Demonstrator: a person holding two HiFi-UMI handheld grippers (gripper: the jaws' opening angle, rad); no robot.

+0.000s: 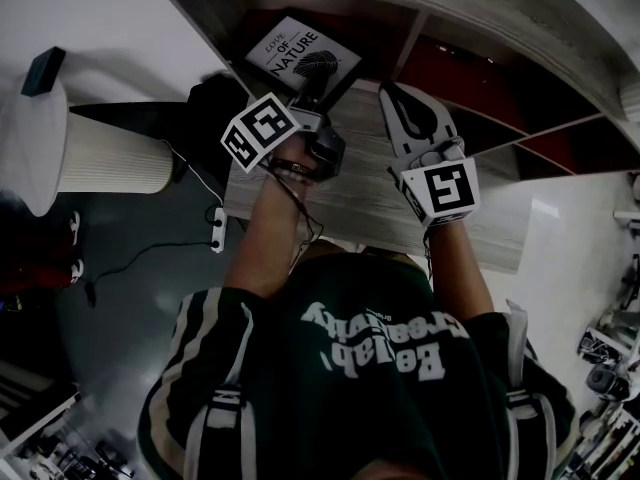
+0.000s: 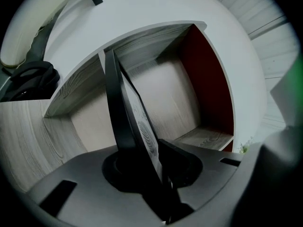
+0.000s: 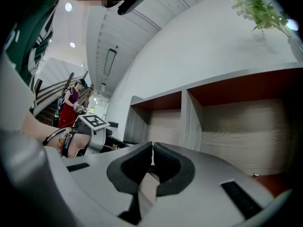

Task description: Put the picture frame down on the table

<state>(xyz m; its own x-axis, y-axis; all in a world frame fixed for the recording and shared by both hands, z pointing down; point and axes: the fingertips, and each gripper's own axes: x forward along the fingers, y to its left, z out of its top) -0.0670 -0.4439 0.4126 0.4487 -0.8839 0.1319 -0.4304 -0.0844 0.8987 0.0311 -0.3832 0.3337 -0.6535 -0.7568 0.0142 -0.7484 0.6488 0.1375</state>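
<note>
Head view: the picture frame (image 1: 303, 55) stands tilted in the open shelf compartment (image 1: 250, 13), at 12 o'clock from the left claw (image 1: 312, 96), whose tips reach its lower edge. The right claw (image 1: 402, 103) hovers at 3 o'clock from the left one, over the wood-grain worktop (image 1: 350, 203).

Left gripper view: the left claw (image 2: 158, 167) is slightly spread, with the frame's (image 2: 128, 112) edge standing between its jaws and leaning toward 11 o'clock. The pads do not clearly press on it. A red side wall (image 2: 208, 79) lies at 2 o'clock.

Right gripper view: the right claw (image 3: 152, 162) is pressed together and empty, facing a shelf divider (image 3: 189, 122). The left claw's marker cube (image 3: 94, 122) shows at 9 o'clock.
</note>
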